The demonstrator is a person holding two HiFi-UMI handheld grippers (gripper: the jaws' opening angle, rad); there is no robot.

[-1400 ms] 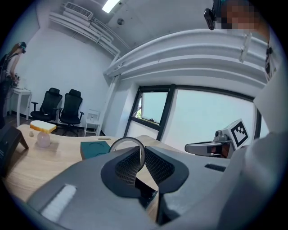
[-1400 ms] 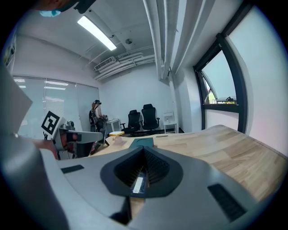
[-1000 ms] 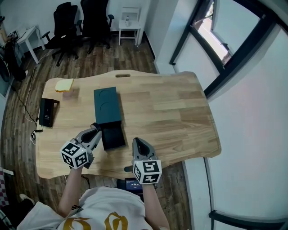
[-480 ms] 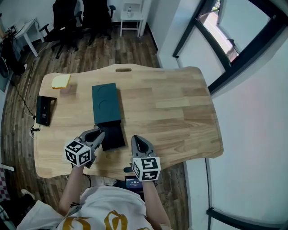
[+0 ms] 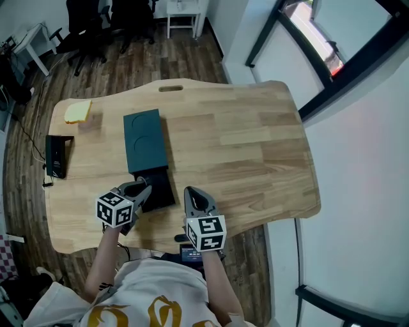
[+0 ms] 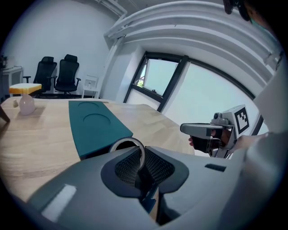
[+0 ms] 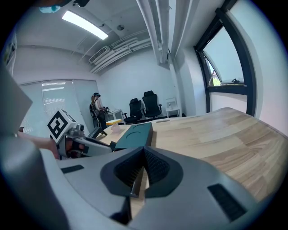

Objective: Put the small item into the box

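Observation:
A dark teal box lid with two round recesses lies on the wooden table. The black box tray sits at the lid's near end. My left gripper is just left of that tray, shut on a small silver ring that stands up between its pads. The ring is too small to make out in the head view. My right gripper hovers to the right of the tray near the table's front edge, shut with nothing in it. Its jaws point along the table.
A yellow block and a pale translucent object lie at the table's far left corner. A black stand sits at the left edge. Office chairs and a white side table stand on the floor beyond.
The head view has drifted, so the table sits a little higher and further left in the picture. Both grippers keep nearly the same places beside the black tray.

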